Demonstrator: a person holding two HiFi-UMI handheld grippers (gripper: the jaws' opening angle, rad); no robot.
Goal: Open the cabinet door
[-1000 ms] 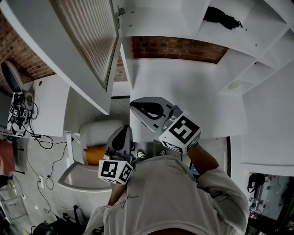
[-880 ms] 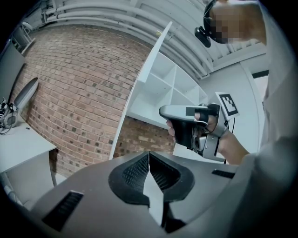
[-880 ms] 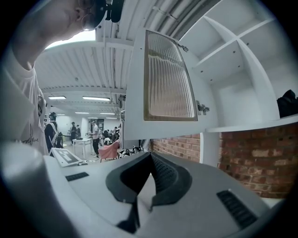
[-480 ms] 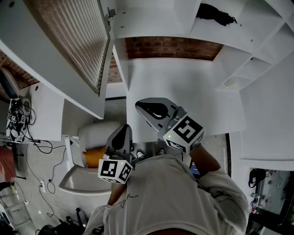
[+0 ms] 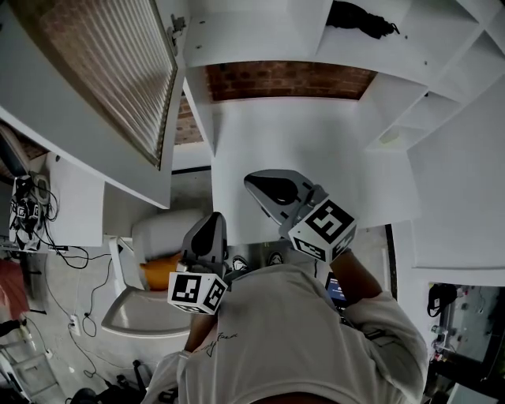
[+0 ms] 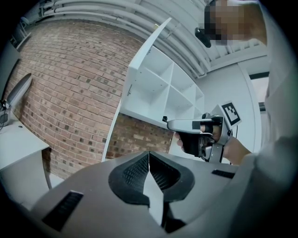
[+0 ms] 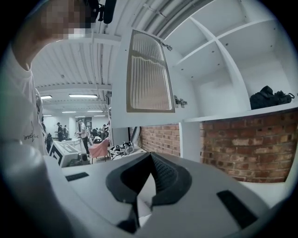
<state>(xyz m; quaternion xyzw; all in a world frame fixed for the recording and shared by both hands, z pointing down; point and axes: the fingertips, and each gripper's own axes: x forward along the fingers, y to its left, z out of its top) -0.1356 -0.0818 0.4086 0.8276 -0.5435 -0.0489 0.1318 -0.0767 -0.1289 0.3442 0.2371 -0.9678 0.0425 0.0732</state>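
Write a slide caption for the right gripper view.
Shut right gripper before an open cabinet door and white shelves.

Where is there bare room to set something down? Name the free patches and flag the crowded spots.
Free: the white counter below the brick wall, and the shelf stretch beside the open door. Crowded: the shelf end holding the black bundle, and the cable tangle at far left.
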